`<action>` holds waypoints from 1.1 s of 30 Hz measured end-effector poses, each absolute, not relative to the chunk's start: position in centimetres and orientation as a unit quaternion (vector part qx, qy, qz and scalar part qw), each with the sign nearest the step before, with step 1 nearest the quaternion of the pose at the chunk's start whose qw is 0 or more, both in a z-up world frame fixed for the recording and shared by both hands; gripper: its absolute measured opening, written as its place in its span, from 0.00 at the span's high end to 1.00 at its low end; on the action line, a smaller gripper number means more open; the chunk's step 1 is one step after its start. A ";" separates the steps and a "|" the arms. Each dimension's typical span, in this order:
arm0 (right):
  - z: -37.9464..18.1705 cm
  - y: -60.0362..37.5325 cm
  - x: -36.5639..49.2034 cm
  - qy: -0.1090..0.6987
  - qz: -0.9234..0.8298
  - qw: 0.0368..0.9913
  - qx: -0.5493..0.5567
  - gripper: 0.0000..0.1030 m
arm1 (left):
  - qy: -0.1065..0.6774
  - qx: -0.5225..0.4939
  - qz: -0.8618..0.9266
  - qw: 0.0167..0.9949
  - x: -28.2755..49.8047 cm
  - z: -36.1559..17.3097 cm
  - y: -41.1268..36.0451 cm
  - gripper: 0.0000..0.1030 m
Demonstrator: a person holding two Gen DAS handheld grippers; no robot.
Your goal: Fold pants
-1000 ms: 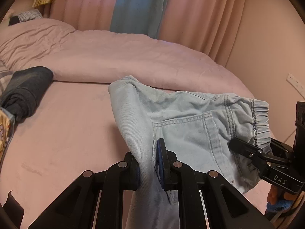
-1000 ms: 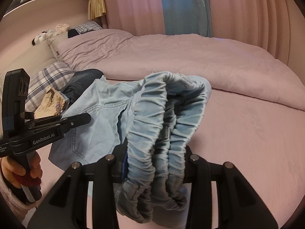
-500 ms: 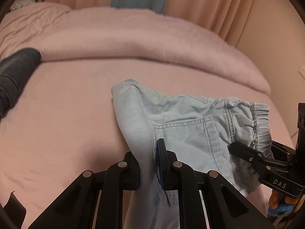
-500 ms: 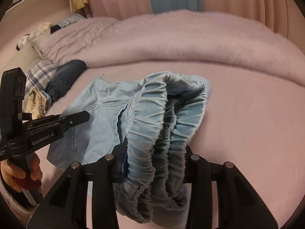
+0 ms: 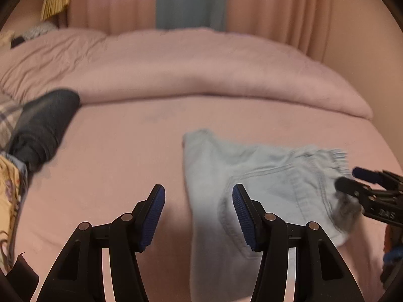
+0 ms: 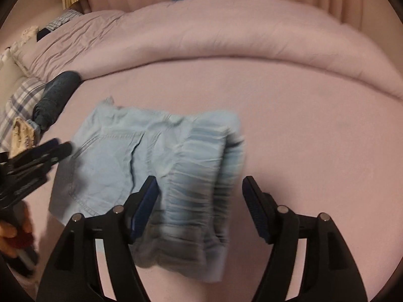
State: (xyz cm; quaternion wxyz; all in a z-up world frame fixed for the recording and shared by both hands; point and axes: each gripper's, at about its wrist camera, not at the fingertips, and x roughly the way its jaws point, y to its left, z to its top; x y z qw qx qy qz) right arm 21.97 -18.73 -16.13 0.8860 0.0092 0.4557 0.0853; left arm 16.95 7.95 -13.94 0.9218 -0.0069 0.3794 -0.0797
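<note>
Left wrist: left gripper (image 5: 199, 214) opening, pads clear of the pants (image 5: 264, 183) lying between and ahead-right on the bed (image 5: 126, 151). Right wrist: right gripper (image 6: 200, 207) opening, gathered waistband (image 6: 201, 166) sitting loose between its fingers; dark bundle (image 6: 55, 98) far left.

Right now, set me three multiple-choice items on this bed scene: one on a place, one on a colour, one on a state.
1. Where does the dark rolled garment lie, seen from the left wrist?
A. left of the pants
B. right of the pants
C. on top of the pants

2. What colour are the denim pants?
A. black
B. light blue
C. red

3. How do the left tongs stand?
A. clamped on the pants
C. clamped on the bedsheet
B. opening, pads off the cloth

Answers: 1 A, it sits at the left edge by the plaid pillow. 2 B, pale blue against the pink bedsheet. 3 B, both blue pads stand apart, the cloth loose between them.
</note>
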 end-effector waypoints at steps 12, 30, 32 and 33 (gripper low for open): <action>-17.9 -17.0 20.1 0.463 0.133 0.874 -0.066 0.63 | 0.463 0.005 -0.108 0.880 18.6 -19.5 4.5 0.47; -3.6 -17.4 12.0 0.430 0.133 0.892 -0.035 0.35 | 0.388 -0.017 -0.070 0.919 8.1 -2.2 5.6 0.35; -2.5 -17.6 11.2 0.434 0.137 0.890 -0.021 0.35 | 0.388 -0.024 -0.072 0.919 7.2 -1.3 5.3 0.33; -2.1 -17.7 10.7 0.435 0.138 0.889 -0.015 0.34 | 0.387 -0.023 -0.069 0.919 6.7 -1.0 5.2 0.31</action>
